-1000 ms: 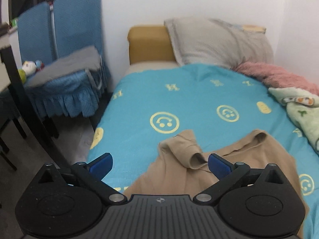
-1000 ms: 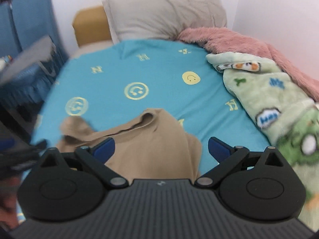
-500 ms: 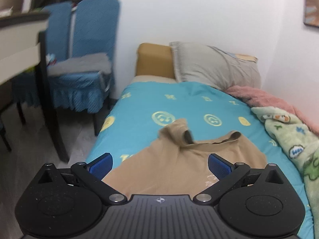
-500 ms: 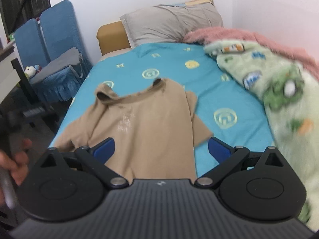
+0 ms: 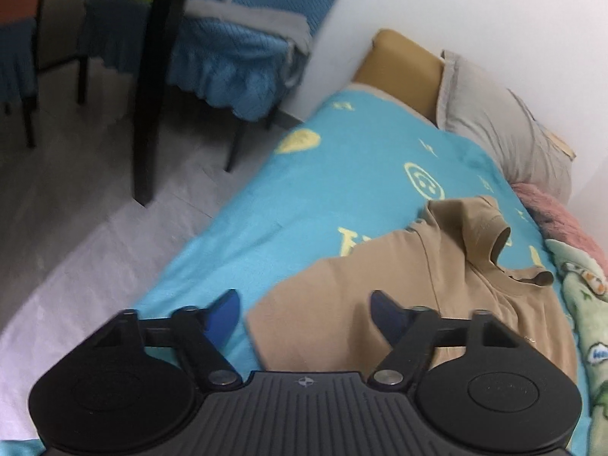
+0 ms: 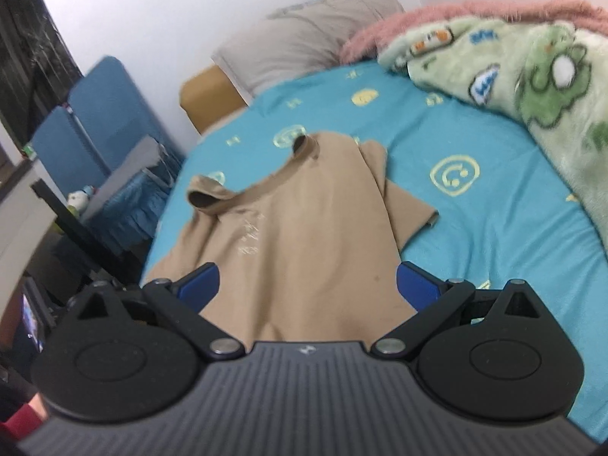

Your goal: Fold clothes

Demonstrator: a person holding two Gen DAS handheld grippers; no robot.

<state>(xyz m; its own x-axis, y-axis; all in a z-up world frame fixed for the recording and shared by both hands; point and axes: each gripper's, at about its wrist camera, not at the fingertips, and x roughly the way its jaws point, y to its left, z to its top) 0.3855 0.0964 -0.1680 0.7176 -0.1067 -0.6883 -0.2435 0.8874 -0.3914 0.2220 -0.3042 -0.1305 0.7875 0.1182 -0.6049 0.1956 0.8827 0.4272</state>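
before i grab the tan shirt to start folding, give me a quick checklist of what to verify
1. Left tool open and empty: ok, its blue fingers stand apart with nothing between them.
2. Right tool open and empty: ok.
3. Tan shirt lies flat on the bed sheet: not ok, the collar is bunched up and one sleeve is creased over.
4. Folding room around the shirt: ok on the sheet, though the green blanket crowds the wall side.
5. Left tool lined up on a shirt edge: ok, the edge sits between its fingers.
6. Bottom hem reachable: cannot tell, the tool bodies hide it.
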